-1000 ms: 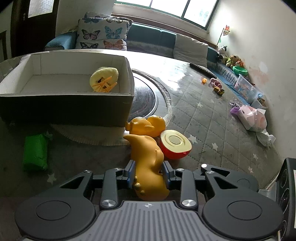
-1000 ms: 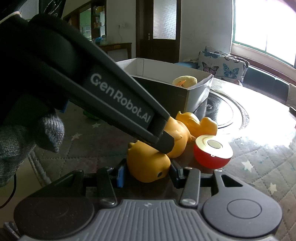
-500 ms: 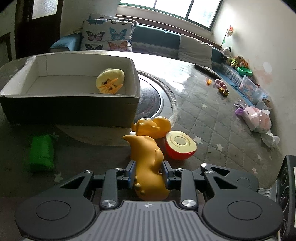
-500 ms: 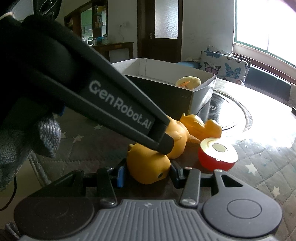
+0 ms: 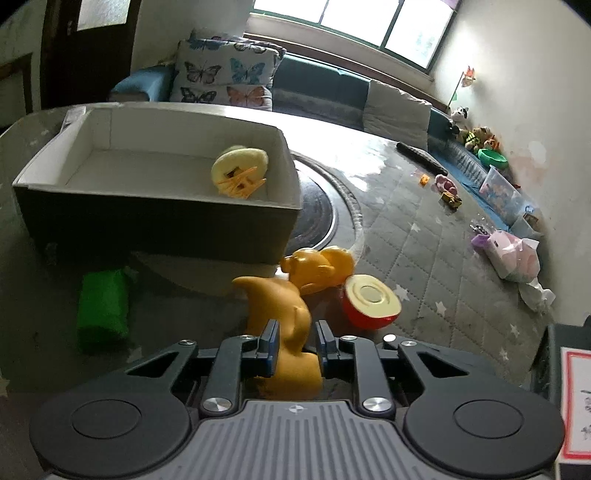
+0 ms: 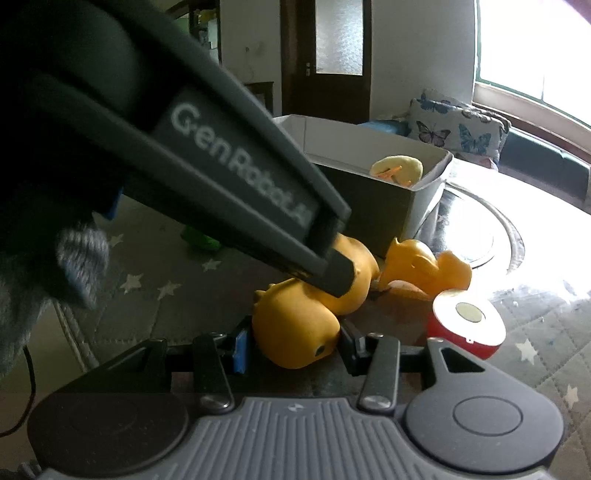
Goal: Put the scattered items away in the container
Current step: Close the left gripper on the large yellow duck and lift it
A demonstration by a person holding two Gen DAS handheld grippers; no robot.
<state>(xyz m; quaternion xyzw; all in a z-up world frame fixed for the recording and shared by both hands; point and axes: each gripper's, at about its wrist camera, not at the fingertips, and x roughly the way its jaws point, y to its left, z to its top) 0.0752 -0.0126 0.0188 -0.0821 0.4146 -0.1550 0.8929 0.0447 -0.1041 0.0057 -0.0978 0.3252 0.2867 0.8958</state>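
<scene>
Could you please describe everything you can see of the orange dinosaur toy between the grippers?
The orange dinosaur toy looks like smooth, glossy rubber or vinyl, with a curved pointed tail, small back ridges and a dark eye. It lies on its side on the grey quilted mat, beside a second orange toy. The left gripper pinches its body; the right gripper straddles its head, contact unclear.

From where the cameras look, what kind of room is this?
Most likely a family living room. A long cushioned bench with a butterfly pillow runs under the window, and soft toys sit by the wall.
</scene>
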